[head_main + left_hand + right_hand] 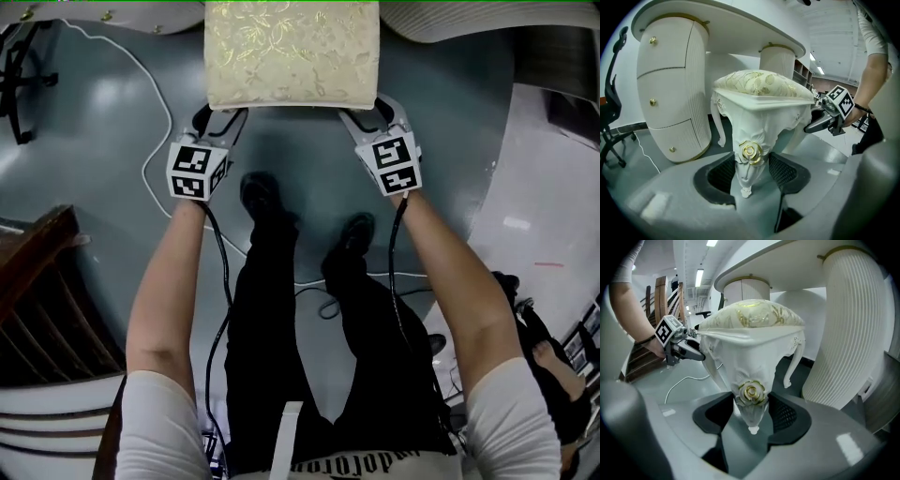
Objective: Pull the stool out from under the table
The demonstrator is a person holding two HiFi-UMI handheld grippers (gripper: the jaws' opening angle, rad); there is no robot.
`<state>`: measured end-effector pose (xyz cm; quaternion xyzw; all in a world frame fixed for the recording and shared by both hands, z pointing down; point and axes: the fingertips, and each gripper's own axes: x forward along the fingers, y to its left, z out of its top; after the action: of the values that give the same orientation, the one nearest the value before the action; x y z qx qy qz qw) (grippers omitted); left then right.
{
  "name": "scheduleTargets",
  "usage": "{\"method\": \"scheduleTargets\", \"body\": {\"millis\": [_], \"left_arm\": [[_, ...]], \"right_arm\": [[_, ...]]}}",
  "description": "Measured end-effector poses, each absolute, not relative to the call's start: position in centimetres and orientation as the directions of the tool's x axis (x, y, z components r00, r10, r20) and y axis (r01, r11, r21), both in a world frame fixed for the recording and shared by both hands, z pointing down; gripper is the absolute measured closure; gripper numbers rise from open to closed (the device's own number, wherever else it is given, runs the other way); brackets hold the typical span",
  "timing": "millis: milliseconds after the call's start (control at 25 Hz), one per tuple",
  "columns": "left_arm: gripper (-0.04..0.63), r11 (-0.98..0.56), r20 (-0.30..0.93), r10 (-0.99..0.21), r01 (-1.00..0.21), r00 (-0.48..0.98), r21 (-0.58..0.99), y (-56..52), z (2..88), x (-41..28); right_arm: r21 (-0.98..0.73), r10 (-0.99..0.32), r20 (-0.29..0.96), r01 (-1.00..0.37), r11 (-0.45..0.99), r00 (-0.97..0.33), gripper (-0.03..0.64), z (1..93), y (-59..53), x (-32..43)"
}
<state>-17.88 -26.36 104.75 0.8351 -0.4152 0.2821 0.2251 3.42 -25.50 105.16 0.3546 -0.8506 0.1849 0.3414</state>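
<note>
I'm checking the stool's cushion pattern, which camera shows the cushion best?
The head view: it looks down on the cushion, so the gold floral pattern shows. Both gripper views see it from low, foreshortened.

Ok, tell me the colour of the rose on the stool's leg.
Gold rose on a white leg; clearest in the left gripper view.

Head view: stool [292,52] legs all hidden under its cushion, and the cushion's far edge is cut by the frame top. Fingers [234,124] of left gripper [223,120] and right gripper [373,114]: tips lost under the seat rim. Right gripper view: surface [787,263] runs out top right.
</note>
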Motion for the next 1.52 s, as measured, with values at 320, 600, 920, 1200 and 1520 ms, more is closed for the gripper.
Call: {"method": "scheduleTargets", "body": {"millis": [320,600,920,1200,1520], "left_arm": [[0.37,-0.536,0.711,-0.52,-0.829,0.473,0.159,-24.7,104.6,-17.9],[0.37,-0.541,0.739,-0.474,-0.821,0.478,0.184,-13.5,104.0,-19.3],[0.368,-0.496,0.769,-0.463,-0.848,0.441,0.188,-6.3,103.5,-18.3],[0.368,-0.471,0.797,-0.437,-0.861,0.416,0.191,-6.1,103.5,-18.4],[0.325,-0.419,0.8,-0.44,-0.881,0.407,0.218,-5.7,102.6,-18.1]], "right_arm": [[-0.091,-0.404,0.774,-0.717,0.691,-0.488,0.385,104.9,-24.1,3.4],[-0.074,-0.371,0.83,-0.742,0.666,-0.416,0.383,104.3,-12.5,2.2],[-0.077,-0.358,0.861,-0.789,0.61,-0.361,0.376,103.4,-6.4,3.2],[-0.092,-0.323,0.886,-0.81,0.579,-0.331,0.372,103.7,-6.2,3.2],[-0.115,-0.297,0.899,-0.828,0.549,-0.322,0.351,103.2,-6.2,3.2]]}}
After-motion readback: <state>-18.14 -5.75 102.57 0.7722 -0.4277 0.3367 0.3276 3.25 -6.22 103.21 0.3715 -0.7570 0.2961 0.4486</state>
